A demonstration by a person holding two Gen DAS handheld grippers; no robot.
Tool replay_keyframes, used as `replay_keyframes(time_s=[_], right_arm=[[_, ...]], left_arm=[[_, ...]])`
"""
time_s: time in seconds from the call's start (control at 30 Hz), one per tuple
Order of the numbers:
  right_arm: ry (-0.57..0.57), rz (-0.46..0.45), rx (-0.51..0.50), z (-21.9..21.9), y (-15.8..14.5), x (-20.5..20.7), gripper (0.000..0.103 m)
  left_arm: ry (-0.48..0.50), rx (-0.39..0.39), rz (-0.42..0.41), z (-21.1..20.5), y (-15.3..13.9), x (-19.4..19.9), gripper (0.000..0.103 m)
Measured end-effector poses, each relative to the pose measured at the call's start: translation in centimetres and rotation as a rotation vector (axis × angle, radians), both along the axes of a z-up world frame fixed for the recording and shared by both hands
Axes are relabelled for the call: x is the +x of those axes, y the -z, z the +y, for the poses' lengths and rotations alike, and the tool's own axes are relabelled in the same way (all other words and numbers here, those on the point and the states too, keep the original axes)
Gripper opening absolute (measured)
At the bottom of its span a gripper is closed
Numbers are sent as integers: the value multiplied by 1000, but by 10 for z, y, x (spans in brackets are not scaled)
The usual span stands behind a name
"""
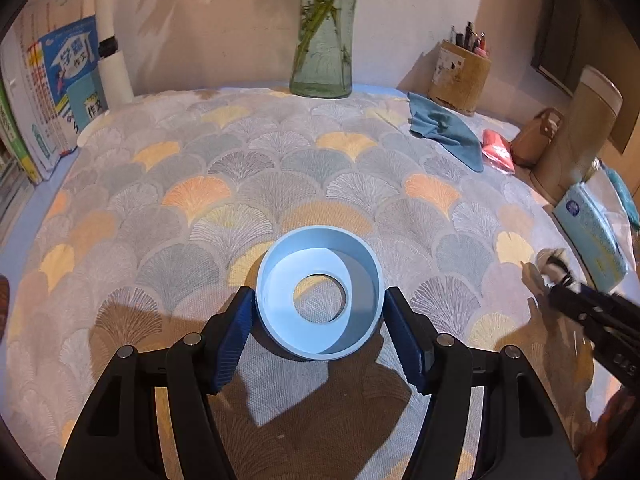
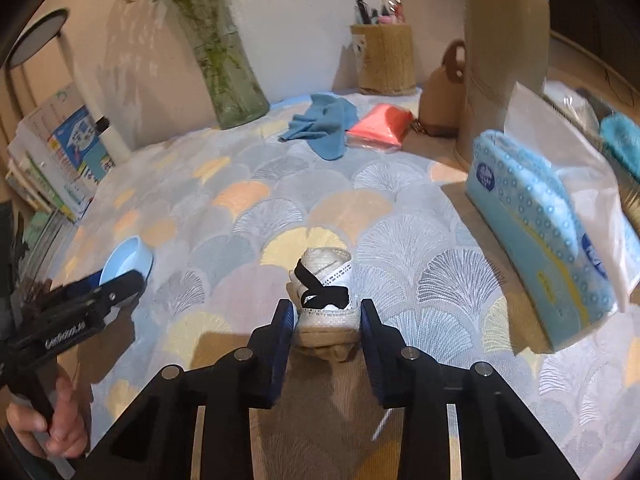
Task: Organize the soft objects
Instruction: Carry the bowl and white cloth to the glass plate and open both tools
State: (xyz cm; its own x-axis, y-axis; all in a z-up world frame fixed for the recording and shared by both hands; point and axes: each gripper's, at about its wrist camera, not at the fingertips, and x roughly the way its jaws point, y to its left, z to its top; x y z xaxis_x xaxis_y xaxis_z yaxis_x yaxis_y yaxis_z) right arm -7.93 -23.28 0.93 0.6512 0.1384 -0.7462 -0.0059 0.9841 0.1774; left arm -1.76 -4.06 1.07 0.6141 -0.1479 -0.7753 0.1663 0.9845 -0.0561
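L gripper (image 1: 319,320) sits low over the surface (image 1: 280,184), blue pads (image 1: 236,340) pinching a light-blue ring cup (image 1: 318,296) from both sides; pads touch its outer wall, cup tilted toward the cam w/ a round hole in its base showing the patterned cloth underneath. R gripper (image 2: 326,316) likewise near the cloth, fingers closed on a rolled cream fabric bundle (image 2: 326,280) tied w/ a black ribbon (image 2: 320,290); bundle's lower end is wedged between the pads, top sticks out fwd. In the R view the L gripper (image 2: 120,280) and cup (image 2: 128,258) show at far left, near the surface's L edge, w/ the person's hand (image 2: 48,420) on the handle; in the L view the R gripper (image 1: 560,292) and bundle (image 1: 548,264) show at right, well apart from the cup. Between the two: bare fan-pattern cloth, lots of open room; middle of the surface ahead of both is unobstructed too. R side is crowded: a blue tissue pack (image 2: 540,240) lies along the R edge just beside the bundle's lane, a clear plastic bag (image 2: 568,148) behind it. Farther back, a blue cloth (image 2: 324,128) lies crumpled, touching a pink-red packet (image 2: 378,124); a small brown bag (image 2: 444,96) and a tall beige cylinder (image 2: 504,40) sit to their R. At the far edge by the wall: a glass vase (image 1: 322,48) w/ green stems, a pen holder (image 1: 460,76) w/ pens. Far L edge: books (image 1: 60,88) standing upright, a white tube (image 1: 112,40) beside them.
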Motion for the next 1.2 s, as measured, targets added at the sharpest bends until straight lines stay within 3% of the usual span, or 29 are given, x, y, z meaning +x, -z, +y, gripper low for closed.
replay_keyframes(time_s=[0.07,0.27,0.43,0.63,0.83,1.1,1.2], right_arm=[[-28,-38,-23,2,-11,-9,32],[-23,-180,9,-26,-65,-37,32],[105,-269,12,-87,-101,-58,32],[338,-307,3,-201,-123,-72,32],[427,-257,105,-301,-125,-49,32],[402,-151,141,-354,-119,32,33],[383,-106,186,-364,-114,53,55]], left_arm=[[16,27,-23,-9,-6,-5,62],[163,-14,-121,-70,-55,-26,62],[369,-22,-203,-160,-101,-41,62],[587,-74,-196,-278,-130,-39,62],[672,-30,-208,-367,-118,-25,62],[652,-2,-205,-412,-92,5,70],[653,8,-183,-412,-89,7,74]])
